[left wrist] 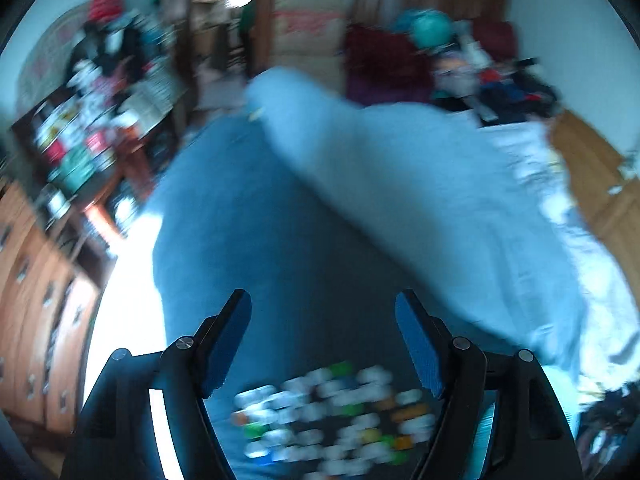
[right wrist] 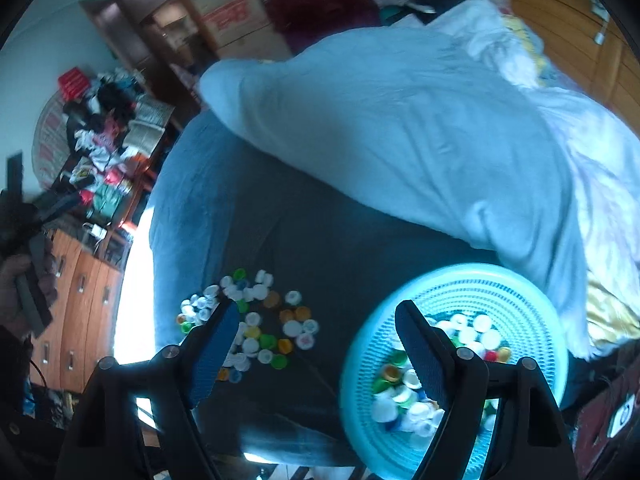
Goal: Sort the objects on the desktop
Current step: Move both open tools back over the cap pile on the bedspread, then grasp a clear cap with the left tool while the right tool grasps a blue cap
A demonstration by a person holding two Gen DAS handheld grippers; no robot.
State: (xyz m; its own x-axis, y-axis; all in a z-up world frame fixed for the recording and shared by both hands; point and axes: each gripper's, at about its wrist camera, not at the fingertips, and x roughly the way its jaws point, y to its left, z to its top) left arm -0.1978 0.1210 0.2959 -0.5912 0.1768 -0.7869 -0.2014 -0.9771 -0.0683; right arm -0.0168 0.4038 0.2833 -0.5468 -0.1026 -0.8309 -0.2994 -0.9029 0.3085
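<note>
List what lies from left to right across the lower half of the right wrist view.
Orange-brown wooden drawer cabinet → loose pile of mixed-colour plastic bottle caps on the dark blue cloth → round light blue perforated plastic basket holding more caps.

Blue-covered bed point(right wrist: 192, 208) under loose bottle caps point(right wrist: 256, 320), basket point(right wrist: 532, 304), quilt point(right wrist: 400, 140)

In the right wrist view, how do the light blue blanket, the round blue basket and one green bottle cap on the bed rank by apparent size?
1. Light blue blanket, largest by far.
2. Round blue basket, though it lies nearer the camera, which enlarges it.
3. Green bottle cap, smallest.
</note>
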